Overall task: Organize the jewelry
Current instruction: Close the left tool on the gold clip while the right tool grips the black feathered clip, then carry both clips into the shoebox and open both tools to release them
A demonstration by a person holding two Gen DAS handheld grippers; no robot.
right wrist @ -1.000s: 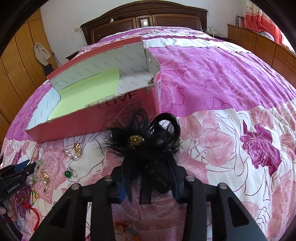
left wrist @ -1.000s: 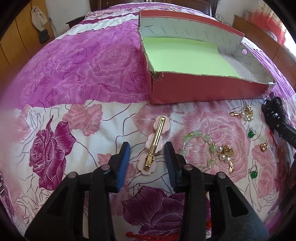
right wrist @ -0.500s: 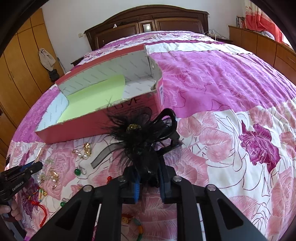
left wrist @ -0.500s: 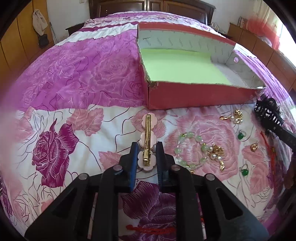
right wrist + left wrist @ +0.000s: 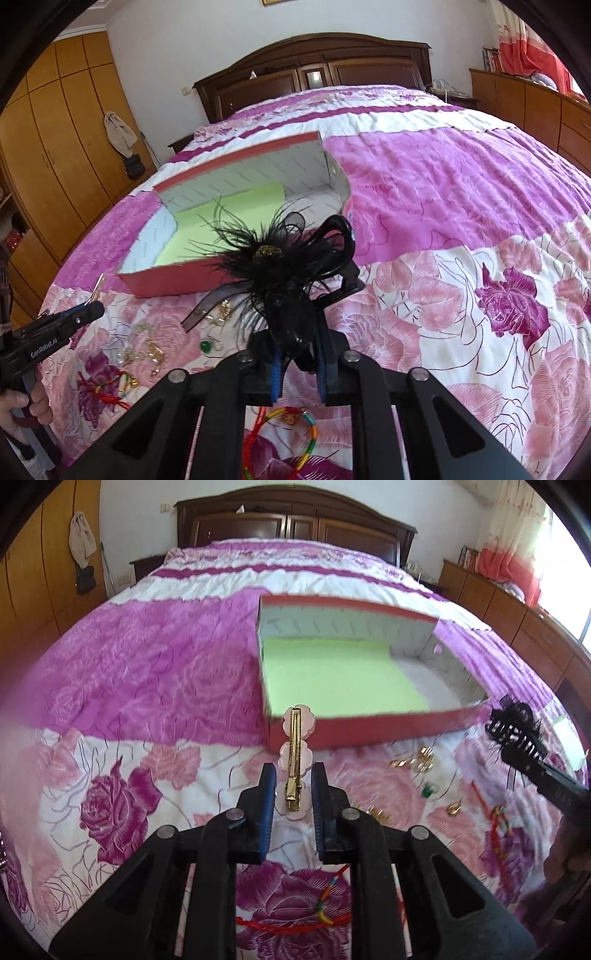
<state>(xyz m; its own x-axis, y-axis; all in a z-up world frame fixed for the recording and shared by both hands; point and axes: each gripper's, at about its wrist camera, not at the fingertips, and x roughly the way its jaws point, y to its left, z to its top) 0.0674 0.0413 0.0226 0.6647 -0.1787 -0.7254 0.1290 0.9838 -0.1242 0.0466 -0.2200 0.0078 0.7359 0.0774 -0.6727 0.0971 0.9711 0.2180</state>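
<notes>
My left gripper (image 5: 293,779) is shut on a pink flower hair clip (image 5: 295,746) with a gold bar, held above the bedspread just in front of the red box (image 5: 369,731) with a green lining. My right gripper (image 5: 299,332) is shut on a black feather hair clip (image 5: 280,266), lifted above the bed near the box's right end (image 5: 332,177). Each gripper shows in the other's view: the right one (image 5: 517,746) at far right, the left one (image 5: 55,332) at far left.
Loose jewelry lies on the floral bedspread in front of the box: gold earrings (image 5: 421,760), a green pendant (image 5: 205,346), gold pieces (image 5: 147,354), red cord bracelets (image 5: 325,919) (image 5: 280,435). Headboard (image 5: 314,70) behind, wardrobes (image 5: 55,147) left.
Both grippers closed on their clips and lifted them off the bedspread. Both have risen and moved toward the box.
</notes>
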